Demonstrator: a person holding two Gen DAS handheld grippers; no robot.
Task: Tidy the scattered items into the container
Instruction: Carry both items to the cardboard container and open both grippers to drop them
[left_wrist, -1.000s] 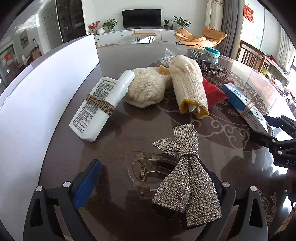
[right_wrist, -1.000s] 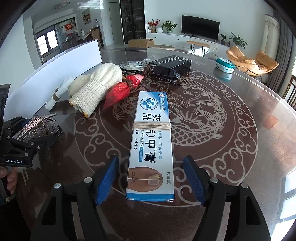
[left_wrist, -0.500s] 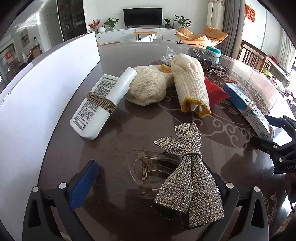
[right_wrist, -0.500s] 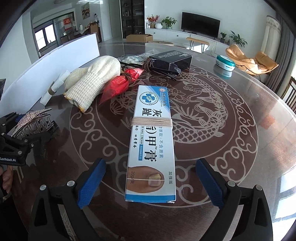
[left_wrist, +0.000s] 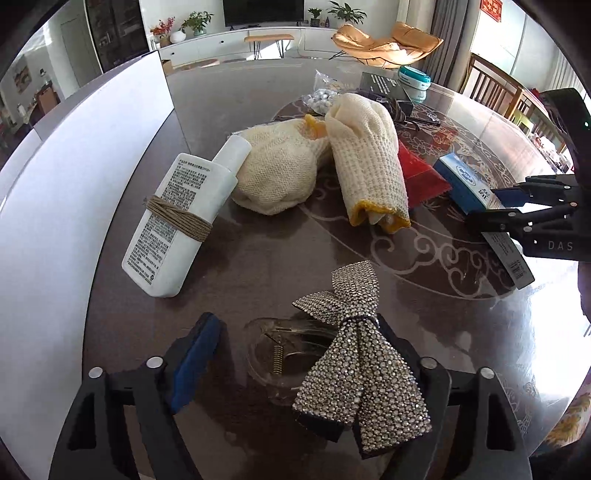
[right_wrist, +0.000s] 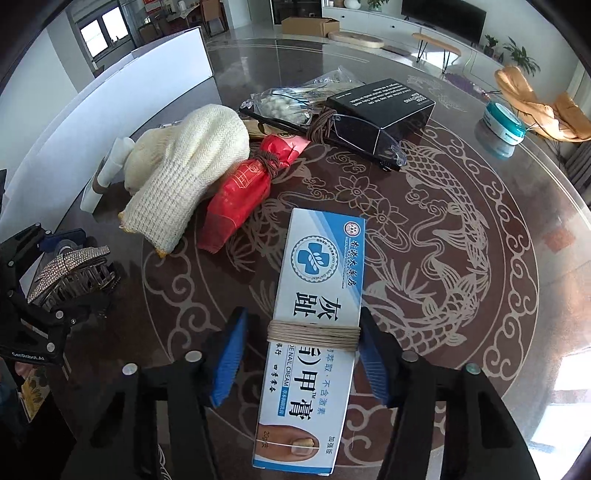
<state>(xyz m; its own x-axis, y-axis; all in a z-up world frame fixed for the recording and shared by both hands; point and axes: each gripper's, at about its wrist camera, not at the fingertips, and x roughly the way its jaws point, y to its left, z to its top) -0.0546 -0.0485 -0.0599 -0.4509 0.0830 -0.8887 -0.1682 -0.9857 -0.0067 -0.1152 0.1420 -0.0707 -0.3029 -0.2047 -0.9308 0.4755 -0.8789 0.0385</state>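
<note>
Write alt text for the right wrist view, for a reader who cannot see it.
The right gripper is closing its blue-padded fingers around a blue-and-white nail cream box bound with twine, lying on a dark glass table with a dragon pattern. Beyond it lie a knitted glove, a red pouch, glasses and a black box; at left, the left gripper straddles a rhinestone hair clip.

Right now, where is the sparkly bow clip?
In the left wrist view, the sparkly bow clip lies on the table between the closing left gripper fingers, below the white bottle.
</note>
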